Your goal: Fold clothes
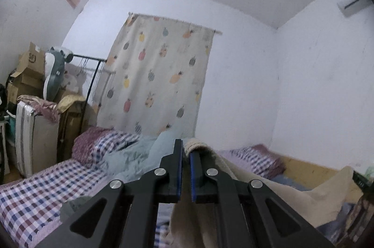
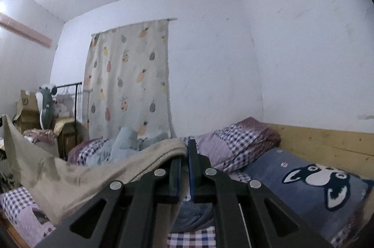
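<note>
One beige cloth [image 2: 77, 180] hangs stretched in the air between two hand-held grippers, above the bed [image 1: 35, 196]. The left hand-held gripper [image 1: 186, 150] is clamped on one upper edge of it, the fabric bunched over the right finger tip and falling away to the right and down. The right hand-held gripper [image 2: 186, 150] is clamped on another edge, the cloth sagging off to the left toward a raised far corner. Beneath it the bed carries a checked sheet, two checked pillows [image 2: 238, 140] at the far end, one crumpled pale blue blanket [image 1: 140, 154] between them, and one blue dog-print cushion [image 2: 311, 185] at the right. One fruit-print curtain [image 1: 159, 75] hangs on the far wall. Cardboard boxes [image 1: 28, 75] stand far left.
</note>
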Action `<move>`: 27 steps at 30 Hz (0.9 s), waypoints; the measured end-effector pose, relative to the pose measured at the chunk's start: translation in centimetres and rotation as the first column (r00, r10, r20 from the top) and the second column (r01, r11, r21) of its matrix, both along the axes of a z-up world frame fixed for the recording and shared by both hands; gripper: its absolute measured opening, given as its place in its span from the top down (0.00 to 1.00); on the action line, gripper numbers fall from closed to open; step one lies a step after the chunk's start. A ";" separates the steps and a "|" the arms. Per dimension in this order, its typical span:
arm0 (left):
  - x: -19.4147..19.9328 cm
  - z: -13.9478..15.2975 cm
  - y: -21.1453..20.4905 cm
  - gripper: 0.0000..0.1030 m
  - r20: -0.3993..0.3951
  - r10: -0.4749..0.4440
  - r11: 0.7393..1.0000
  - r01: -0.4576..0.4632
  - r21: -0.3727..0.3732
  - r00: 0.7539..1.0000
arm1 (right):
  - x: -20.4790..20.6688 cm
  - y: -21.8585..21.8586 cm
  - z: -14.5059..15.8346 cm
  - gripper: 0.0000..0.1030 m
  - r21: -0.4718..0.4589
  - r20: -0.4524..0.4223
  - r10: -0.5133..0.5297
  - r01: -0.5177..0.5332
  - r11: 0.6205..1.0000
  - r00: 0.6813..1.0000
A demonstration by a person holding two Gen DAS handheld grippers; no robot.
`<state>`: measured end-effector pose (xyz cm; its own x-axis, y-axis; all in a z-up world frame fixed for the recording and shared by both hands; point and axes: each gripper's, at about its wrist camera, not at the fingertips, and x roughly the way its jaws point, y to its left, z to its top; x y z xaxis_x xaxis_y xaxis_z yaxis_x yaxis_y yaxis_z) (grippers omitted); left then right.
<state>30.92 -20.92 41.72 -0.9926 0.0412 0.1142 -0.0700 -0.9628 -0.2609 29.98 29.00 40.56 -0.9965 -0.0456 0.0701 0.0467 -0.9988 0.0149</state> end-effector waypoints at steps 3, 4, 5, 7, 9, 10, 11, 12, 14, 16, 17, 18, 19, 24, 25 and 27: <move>1.7 2.3 -0.1 0.96 -0.024 -0.017 1.000 0.017 0.001 1.000 | 2.1 0.5 2.1 0.97 0.000 -0.026 0.000 0.000 1.000 1.000; 2.3 3.1 -0.1 0.96 -0.032 -0.023 1.000 0.023 -0.001 0.999 | 2.8 0.6 2.8 0.97 0.001 -0.035 0.001 -0.001 1.000 0.999; 3.0 3.9 -0.1 0.96 -0.032 -0.041 0.999 0.041 -0.002 0.999 | 3.6 0.7 3.5 0.97 0.005 -0.047 0.002 -0.002 1.000 0.999; 4.3 5.2 -0.1 0.96 -0.032 -0.078 0.997 0.078 0.002 0.996 | 5.3 0.8 4.9 0.97 0.014 -0.071 0.006 -0.005 1.000 0.997; 6.0 6.3 -0.2 0.96 -0.038 -0.105 0.994 0.105 0.008 0.994 | 7.1 0.9 6.1 0.97 0.022 -0.097 0.010 -0.008 1.000 0.995; 6.7 6.8 -0.2 0.96 -0.041 -0.113 0.994 0.113 0.008 0.993 | 8.1 0.9 6.7 0.97 0.025 -0.110 0.011 -0.008 1.000 0.994; 7.6 7.4 -0.3 0.96 -0.044 -0.122 0.992 0.122 0.007 0.992 | 9.0 1.0 7.2 0.97 0.025 -0.121 0.014 -0.011 1.000 0.993; 8.4 7.9 -0.4 0.96 -0.049 -0.133 0.991 0.134 0.011 0.990 | 10.2 1.1 7.8 0.97 0.026 -0.135 0.016 -0.013 1.000 0.991; 9.9 8.7 -0.7 0.96 -0.052 -0.155 0.988 0.156 0.019 0.987 | 12.2 1.2 8.7 0.97 0.031 -0.160 0.015 -0.010 0.999 0.987; 11.3 9.3 -1.0 0.96 -0.056 -0.173 0.984 0.175 0.028 0.983 | 13.8 1.3 9.3 0.97 0.033 -0.179 0.011 -0.005 0.999 0.984; 12.0 9.7 -1.2 0.96 -0.056 -0.184 0.982 0.186 0.034 0.981 | 14.7 1.5 9.8 0.97 0.034 -0.190 0.008 -0.001 0.999 0.982; 12.8 10.0 -1.4 0.96 -0.055 -0.194 0.980 0.196 0.041 0.979 | 15.7 1.7 10.2 0.97 0.035 -0.201 0.005 0.002 0.999 0.980; 13.4 10.3 -1.6 0.96 -0.058 -0.206 0.977 0.209 0.049 0.977 | 16.5 1.9 10.6 0.97 0.034 -0.212 0.003 0.004 0.999 0.977; 16.7 12.3 -2.0 0.96 -0.078 -0.262 0.961 0.268 0.073 0.962 | 21.0 2.3 12.4 0.97 0.038 -0.284 -0.013 0.025 0.999 0.959; 17.3 12.7 -1.9 0.96 -0.084 -0.264 0.961 0.270 0.068 0.961 | 21.7 2.3 12.8 0.97 0.038 -0.294 -0.013 0.025 0.999 0.956; 18.3 13.3 -1.7 0.96 -0.093 -0.267 0.960 0.274 0.063 0.959 | 22.9 2.4 13.3 0.97 0.041 -0.316 -0.017 0.031 0.999 0.949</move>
